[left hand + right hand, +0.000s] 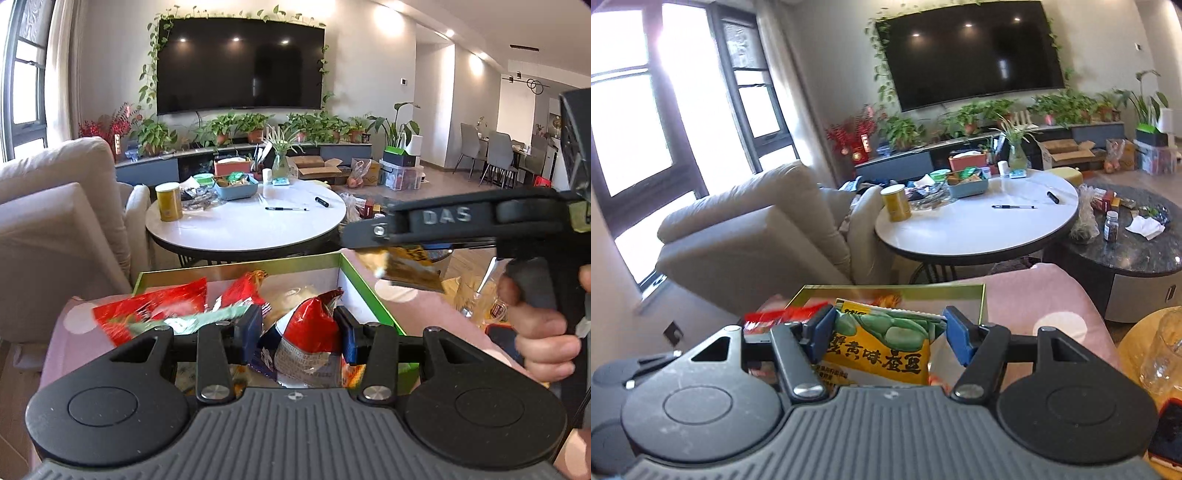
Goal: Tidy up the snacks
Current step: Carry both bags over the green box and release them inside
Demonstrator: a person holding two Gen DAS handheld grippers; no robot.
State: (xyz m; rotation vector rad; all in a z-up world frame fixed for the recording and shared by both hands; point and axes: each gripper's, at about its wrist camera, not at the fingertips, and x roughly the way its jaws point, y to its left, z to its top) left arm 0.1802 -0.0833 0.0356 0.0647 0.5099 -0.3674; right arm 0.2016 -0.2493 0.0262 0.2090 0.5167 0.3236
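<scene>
Both wrist views low, facing TV (pixel 240 64) (shared), probably close over box (pixel 351 266).

Bright daylight floods in from the window (pixel 646 122) at left, blown out white. Ceiling spots glare on the television (pixel 240 62). Fisheye bends the edges; near snack packets (pixel 147 314) smear with motion blur.

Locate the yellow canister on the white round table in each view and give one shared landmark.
Left wrist view: the yellow canister stands at the left edge of the white round table, left of centre.
Right wrist view: the yellow canister stands at the table's left edge, near the picture's centre.
Shared landmark: the wall-mounted TV.
</scene>
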